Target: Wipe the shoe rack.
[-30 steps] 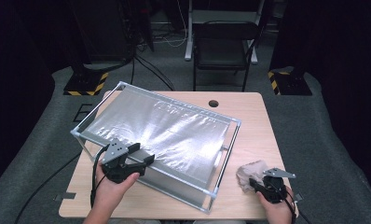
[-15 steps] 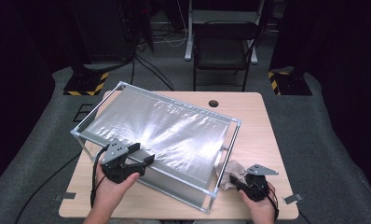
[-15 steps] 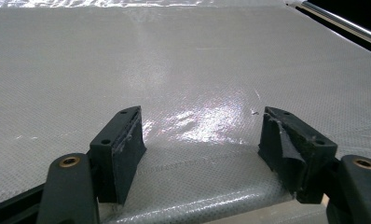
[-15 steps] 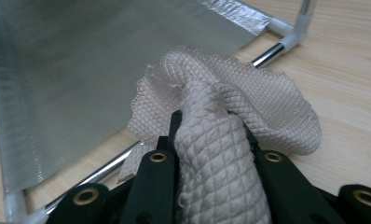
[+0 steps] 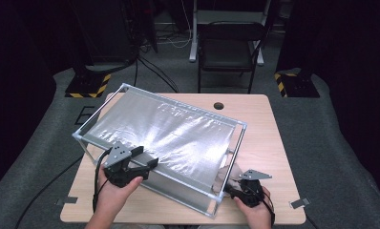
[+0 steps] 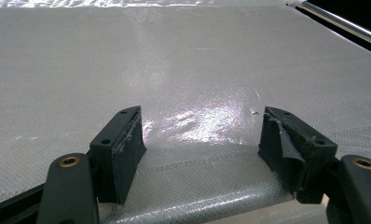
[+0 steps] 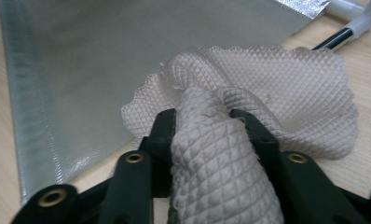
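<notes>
My right fingers (image 7: 207, 121) have just been opening, with the soft, light cloth (image 7: 249, 93) bunched between them, at five o'clock on the bench (image 5: 269, 143); I'd pinch a thick fold. Left fingers (image 6: 202, 140) spread, empty, over the foil box (image 5: 164, 133).

Floor: grey carpet (image 5: 321, 143), all around the surface.
Surface: light wooden top (image 5: 259, 119) with a round cable hole (image 5: 219, 105) near its far edge.
Furniture: dark folding chair (image 5: 226, 52) beyond the surface.
Markers: yellow-black striped bases (image 5: 88, 86) far left and (image 5: 293, 83) far right.
Light: dim, dark surroundings.
</notes>
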